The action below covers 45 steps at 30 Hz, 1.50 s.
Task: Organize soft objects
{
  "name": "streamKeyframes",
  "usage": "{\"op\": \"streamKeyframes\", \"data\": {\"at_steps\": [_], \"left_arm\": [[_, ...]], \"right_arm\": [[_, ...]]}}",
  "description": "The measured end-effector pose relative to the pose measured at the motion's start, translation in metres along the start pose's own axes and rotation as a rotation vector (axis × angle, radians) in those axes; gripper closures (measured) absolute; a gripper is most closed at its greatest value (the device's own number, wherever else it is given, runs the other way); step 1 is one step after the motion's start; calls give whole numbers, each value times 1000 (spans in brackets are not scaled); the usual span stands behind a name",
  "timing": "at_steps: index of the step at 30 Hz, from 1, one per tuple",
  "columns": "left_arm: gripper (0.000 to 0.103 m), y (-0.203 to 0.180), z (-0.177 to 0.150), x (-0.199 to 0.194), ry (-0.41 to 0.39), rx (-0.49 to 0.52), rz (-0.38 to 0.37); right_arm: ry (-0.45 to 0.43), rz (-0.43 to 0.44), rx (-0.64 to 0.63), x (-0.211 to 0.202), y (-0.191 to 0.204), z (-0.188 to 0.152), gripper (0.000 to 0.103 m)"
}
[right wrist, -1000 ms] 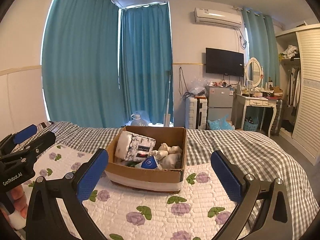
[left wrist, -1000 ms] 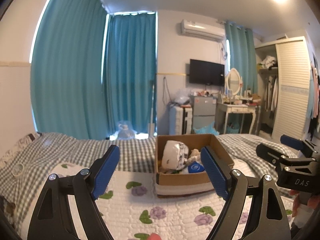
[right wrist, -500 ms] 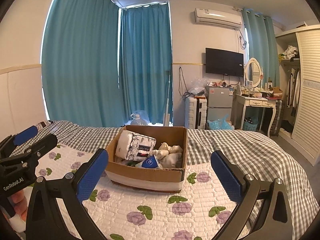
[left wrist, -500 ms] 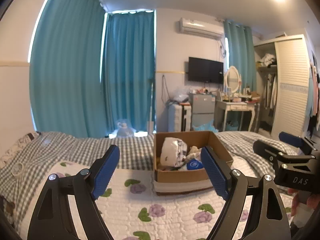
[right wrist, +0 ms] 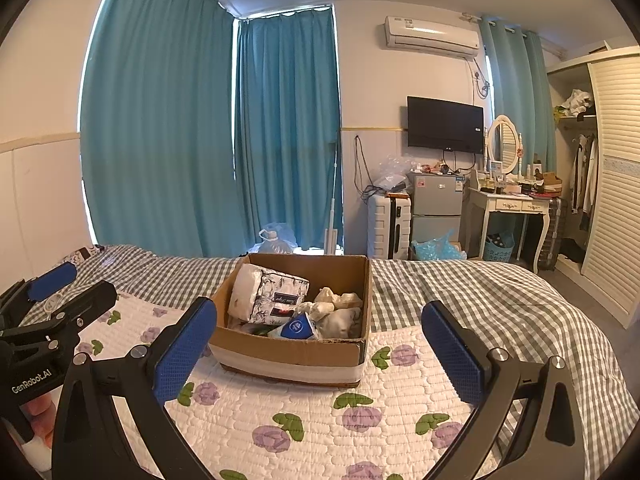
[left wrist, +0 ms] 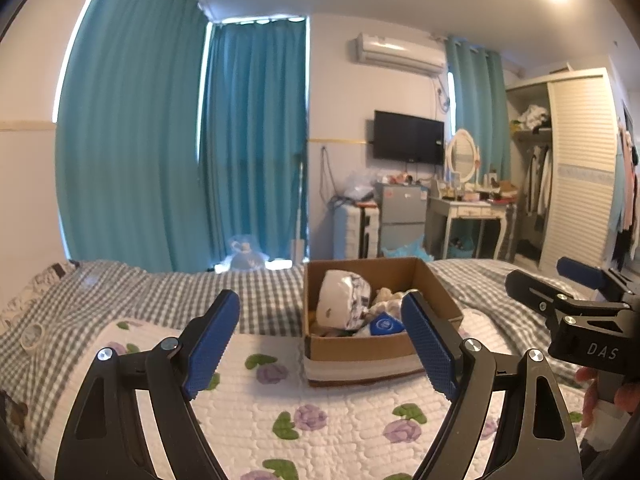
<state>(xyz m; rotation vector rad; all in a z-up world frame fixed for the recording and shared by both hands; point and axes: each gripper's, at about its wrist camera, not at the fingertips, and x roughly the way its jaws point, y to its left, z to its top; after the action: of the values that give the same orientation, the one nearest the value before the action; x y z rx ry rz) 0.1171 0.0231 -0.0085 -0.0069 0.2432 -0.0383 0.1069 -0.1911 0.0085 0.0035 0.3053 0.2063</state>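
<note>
On the bed (right wrist: 500, 300), atop the white floral quilt (right wrist: 320, 412), your cardboard box (right wrist: 288, 350) sits open, ahead of both grippers. From the right wrist view you look into it more squarely: a white bundle with a dark floral print (right wrist: 266, 298) leans against the left wall, cream-coloured soft items (right wrist: 338, 306) are heaped toward the right, and a white pack with a round blue logo (right wrist: 296, 328) lies at the front. The left wrist view catches the same box (left wrist: 360, 350) from its left side, so the bundle (left wrist: 342, 300) looks upright and your right blue pad hides part of the contents.

Only the right wrist view shows your left gripper (right wrist: 60, 288) from the side, low at the left edge over the quilt. Only the left wrist view shows your right gripper (left wrist: 560, 288) from the side, at the right edge with your fingers (left wrist: 592, 396) below it.

Your left gripper (left wrist: 320, 344) is held level with its jaws spread wide and nothing between them. Your right gripper (right wrist: 320, 354) is likewise spread wide and empty, the box framed between its pads but well ahead of them, untouched.
</note>
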Motion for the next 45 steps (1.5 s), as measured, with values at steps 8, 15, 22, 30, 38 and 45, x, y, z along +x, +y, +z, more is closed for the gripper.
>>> {"op": "streamKeyframes", "data": {"at_steps": [8,15,22,30,38,45], "left_arm": [[19,3,-1,1,1,-18,-16],[19,2,-2,0,-3,-14,-13],[19,4,-4,0,-7,-14,-17],[19,4,-4,-1,-5,-11,-12],[19,4,-5,-1,-6,-11,-12],[19,5,-4,0,-5,-15,-15]], "right_arm": [[-2,-2,-14,1,4,-1,0],[-3,0,-22,1,8,-2,0],[-3,1,-22,1,10,-4,0],[-1,3,-20,1,11,-5,0],[-1,-4,-22,1,12,-5,0],[2,-4,-22,1,12,-5,0]]}}
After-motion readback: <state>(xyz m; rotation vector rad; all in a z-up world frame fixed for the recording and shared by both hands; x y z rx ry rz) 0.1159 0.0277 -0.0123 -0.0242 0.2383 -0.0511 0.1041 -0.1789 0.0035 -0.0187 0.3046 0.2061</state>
